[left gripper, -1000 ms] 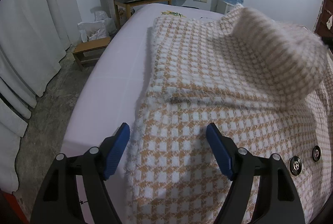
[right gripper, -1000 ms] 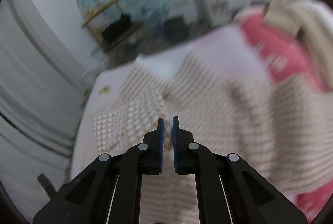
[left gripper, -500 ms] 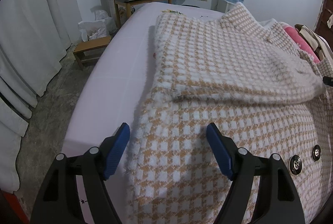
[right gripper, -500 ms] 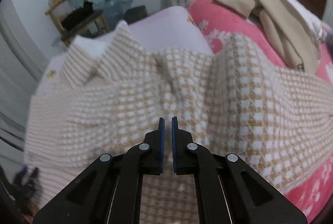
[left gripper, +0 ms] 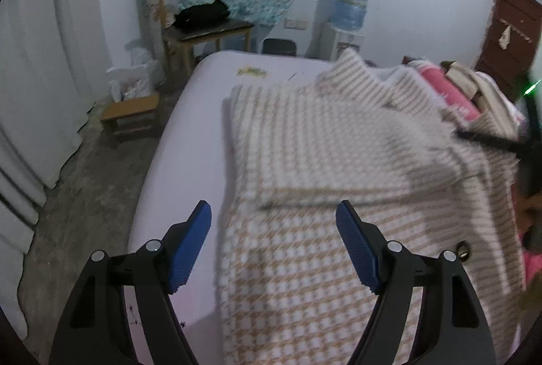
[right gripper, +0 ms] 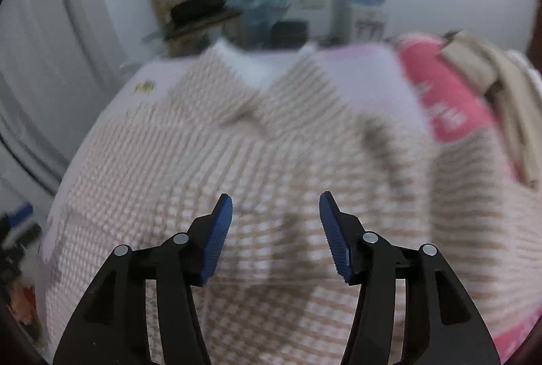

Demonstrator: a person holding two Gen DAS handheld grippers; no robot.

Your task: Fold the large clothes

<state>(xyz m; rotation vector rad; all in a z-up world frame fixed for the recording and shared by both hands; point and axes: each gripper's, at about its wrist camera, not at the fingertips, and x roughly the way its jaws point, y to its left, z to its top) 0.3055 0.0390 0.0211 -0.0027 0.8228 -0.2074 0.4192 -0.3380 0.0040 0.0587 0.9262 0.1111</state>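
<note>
A lilac bed (left gripper: pixel 189 141) fills mid-frame, carrying the checked coat (left gripper: pixel 305 263) spread centre to right, one sleeve apparently folded across it. Left gripper (left gripper: pixel 273 246) and right gripper (right gripper: pixel 276 234) both hover spread wide, holding nothing.

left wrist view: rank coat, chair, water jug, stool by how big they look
1. coat, by far the largest, though it lies nearest the camera
2. chair
3. stool and water jug look about alike; both are far off and at different depths, so no ranking between them.
</note>
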